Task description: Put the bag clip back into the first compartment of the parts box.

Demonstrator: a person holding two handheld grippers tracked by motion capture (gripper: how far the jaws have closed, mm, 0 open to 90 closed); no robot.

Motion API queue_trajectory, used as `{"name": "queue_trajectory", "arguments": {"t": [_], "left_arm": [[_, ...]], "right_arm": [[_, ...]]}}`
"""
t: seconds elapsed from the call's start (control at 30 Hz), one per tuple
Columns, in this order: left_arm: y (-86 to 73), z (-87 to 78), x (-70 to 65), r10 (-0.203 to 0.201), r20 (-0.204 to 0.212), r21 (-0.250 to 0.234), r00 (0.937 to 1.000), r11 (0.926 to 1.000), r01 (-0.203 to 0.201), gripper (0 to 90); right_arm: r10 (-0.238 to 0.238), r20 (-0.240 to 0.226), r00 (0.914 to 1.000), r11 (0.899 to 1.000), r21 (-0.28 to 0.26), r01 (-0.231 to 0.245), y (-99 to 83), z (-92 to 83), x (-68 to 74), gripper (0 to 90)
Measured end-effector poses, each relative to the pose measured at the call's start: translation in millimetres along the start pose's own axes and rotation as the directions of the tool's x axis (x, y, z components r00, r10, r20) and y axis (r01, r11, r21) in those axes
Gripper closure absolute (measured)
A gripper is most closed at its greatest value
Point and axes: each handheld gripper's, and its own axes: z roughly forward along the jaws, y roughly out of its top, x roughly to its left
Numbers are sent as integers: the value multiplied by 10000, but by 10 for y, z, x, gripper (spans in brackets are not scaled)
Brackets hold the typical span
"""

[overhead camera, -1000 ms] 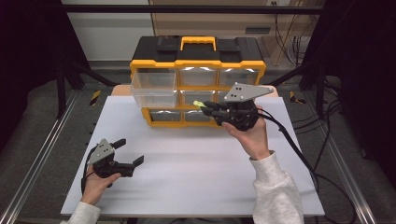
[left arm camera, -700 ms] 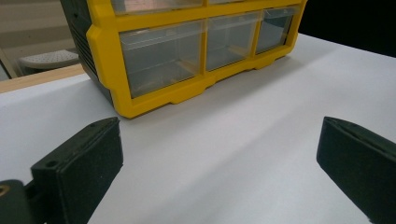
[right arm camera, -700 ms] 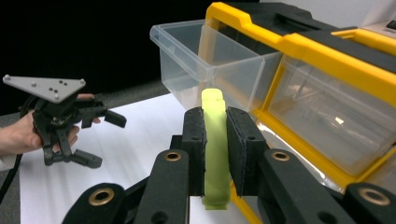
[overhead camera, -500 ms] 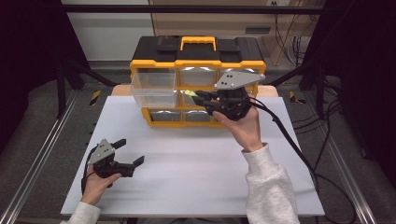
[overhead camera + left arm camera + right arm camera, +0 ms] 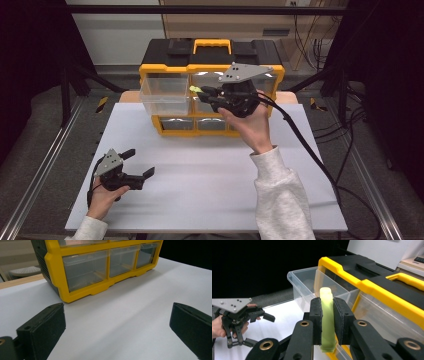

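Right tongs [image 5: 327,322] clenched on the pale green block [image 5: 327,322], held up at the worktop's far edge in front of the yellow organizer [image 5: 165,70]. The block's long axis runs along the jaws, free end pointing at the pulled-out clear drawer [image 5: 165,95], top left of the organizer. That drawer sits just beyond the block's tip, so I'd judge the next move is forward over its rim, then release. Left tongs [image 5: 136,167] released, holding nothing, low near the worktop's near left corner, well apart from the drawer.
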Motion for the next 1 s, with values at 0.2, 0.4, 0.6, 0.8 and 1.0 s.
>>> {"name": "queue_trajectory", "arguments": {"t": [0.2,0.4,0.6,0.8,1.0], "left_arm": [[-1,0,1,17,4,28,10000,10000,-17,3],[-1,6,-4,3,34,27,10000,10000,-3,3],[2,5,-5,-3,36,11,10000,10000,3,3],[0,12,-11,38,54,57,10000,10000,-39,3],[0,11,-8,31,53,58,10000,10000,-31,3]], "right_arm": [[-45,6,10000,10000,9,45,77,90,-6,780],[-50,6,10000,10000,7,50,105,209,-23,780],[-3,41,10000,10000,-47,3,162,305,-38,780],[-26,15,10000,10000,-23,26,237,413,-38,780],[25,50,10000,10000,72,-25,279,533,-40,780]]}}
